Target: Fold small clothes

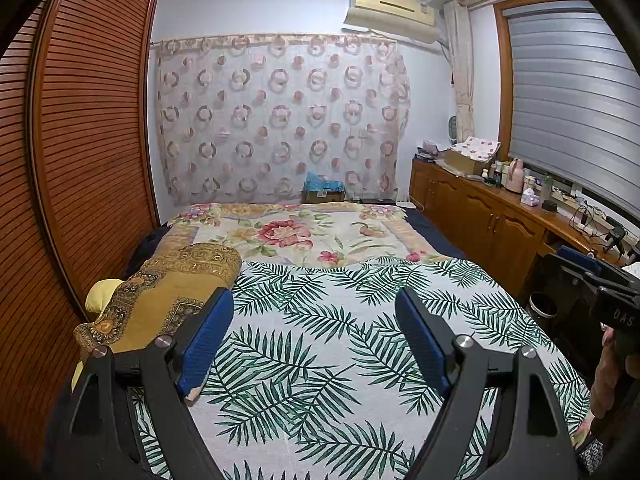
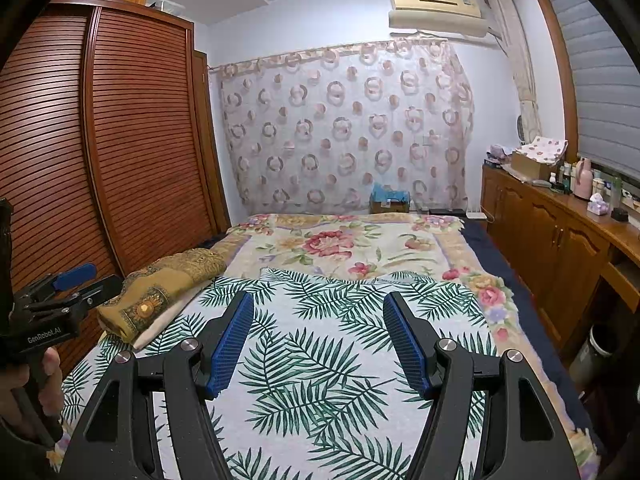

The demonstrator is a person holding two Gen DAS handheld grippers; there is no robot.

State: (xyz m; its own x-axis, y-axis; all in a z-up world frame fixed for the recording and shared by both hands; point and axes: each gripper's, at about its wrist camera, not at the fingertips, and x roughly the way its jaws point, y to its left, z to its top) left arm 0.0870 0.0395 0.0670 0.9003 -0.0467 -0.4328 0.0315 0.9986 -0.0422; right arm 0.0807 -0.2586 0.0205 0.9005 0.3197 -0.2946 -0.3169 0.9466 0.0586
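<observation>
Bed (image 1: 420, 236), wide, covered at the far end by a cream blanket with red flowers (image 1: 288, 236): occupying the middle of the room, running from the patterned curtain (image 1: 280, 120) toward the cameras.

White sheet printed with green palm fronds (image 1: 320, 340): lying flat over the near half of the bed, overlapping the flowered blanket's near edge.

Louvred brown wooden wardrobe (image 1: 88, 140): standing along the left of the bed.

Long brown wooden cabinet (image 1: 480, 216): lining the right wall under the window blind, carrying bottles and boxes.

Folded mustard-gold patterned cloth (image 1: 172, 292): resting on the bed's left edge, partly on the palm sheet, just beside the wardrobe.

Left gripper (image 1: 316, 320), black with blue ribbed pads: hovering over the palm sheet, jaws spread wide, grasping nothing.

Right gripper (image 2: 318, 316), same build: hanging over the palm sheet, jaws likewise parted and empty.
</observation>
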